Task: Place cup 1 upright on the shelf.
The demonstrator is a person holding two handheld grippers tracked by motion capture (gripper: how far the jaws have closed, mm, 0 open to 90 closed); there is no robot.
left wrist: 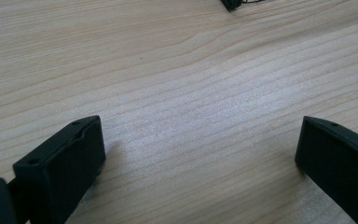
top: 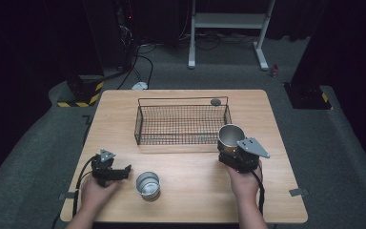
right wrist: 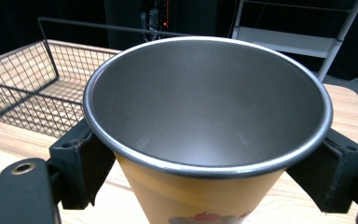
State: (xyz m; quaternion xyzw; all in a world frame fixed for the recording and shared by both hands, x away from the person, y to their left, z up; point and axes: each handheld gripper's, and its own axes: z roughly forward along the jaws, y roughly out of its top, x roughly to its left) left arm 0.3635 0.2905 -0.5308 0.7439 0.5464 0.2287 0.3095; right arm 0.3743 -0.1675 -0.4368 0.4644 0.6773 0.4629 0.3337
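The right tongs (top: 230, 151) grip the yellow metal cup (top: 230, 137), not yet in the black wire basket (top: 181, 125). The left tongs (top: 119, 172) gape empty beside the small silver cup (top: 148, 184), waiting on the wooden surface (top: 195, 191).

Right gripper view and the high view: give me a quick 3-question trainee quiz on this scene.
1. True or false: the right gripper is shut on the yellow metal cup.
2. Where is the second metal cup? A) inside the wire basket B) on the wooden table near the left gripper C) in the left gripper
3. Fill in: the left gripper's jaws stand ____ over bare table.

Key:
1. True; a jaw presses each side below the rim.
2. B; it stands upright, apart from the jaws.
3. open
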